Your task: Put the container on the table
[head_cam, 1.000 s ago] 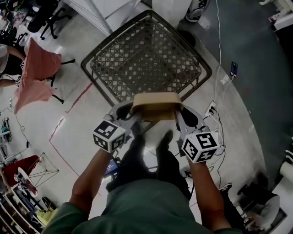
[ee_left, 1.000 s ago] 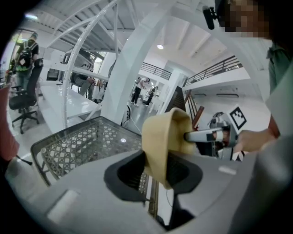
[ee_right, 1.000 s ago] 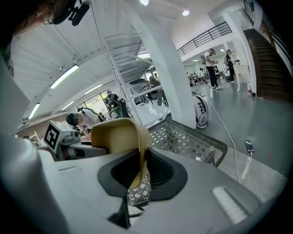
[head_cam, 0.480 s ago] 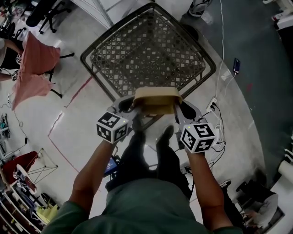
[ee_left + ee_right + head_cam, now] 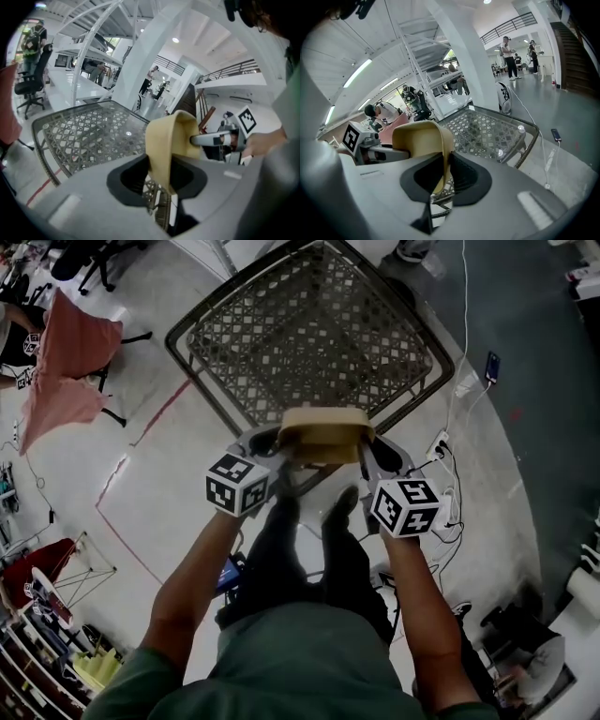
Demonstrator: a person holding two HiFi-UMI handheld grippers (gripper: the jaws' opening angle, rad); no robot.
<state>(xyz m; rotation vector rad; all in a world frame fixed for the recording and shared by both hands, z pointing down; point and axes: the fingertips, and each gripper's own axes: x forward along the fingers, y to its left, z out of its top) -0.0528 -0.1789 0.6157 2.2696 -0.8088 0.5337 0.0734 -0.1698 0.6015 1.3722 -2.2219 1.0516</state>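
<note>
A tan, shallow container point(image 5: 325, 434) hangs between my two grippers, just over the near edge of the glass-topped lattice table point(image 5: 309, 334). My left gripper point(image 5: 279, 444) is shut on the container's left rim point(image 5: 165, 150). My right gripper point(image 5: 366, 448) is shut on its right rim point(image 5: 440, 159). In the left gripper view the table top point(image 5: 89, 133) lies ahead and to the left. The right gripper view shows the table point(image 5: 487, 131) ahead and to the right. The container's underside is hidden.
A chair draped with pink cloth point(image 5: 66, 371) stands left of the table. Cables, a power strip point(image 5: 436, 448) and a phone point(image 5: 490, 367) lie on the floor at the right. Red tape lines point(image 5: 122, 512) mark the floor. My legs stand below the container.
Both grippers with the container have sunk and edged toward the table's near edge. The grip on both rims is unchanged.
</note>
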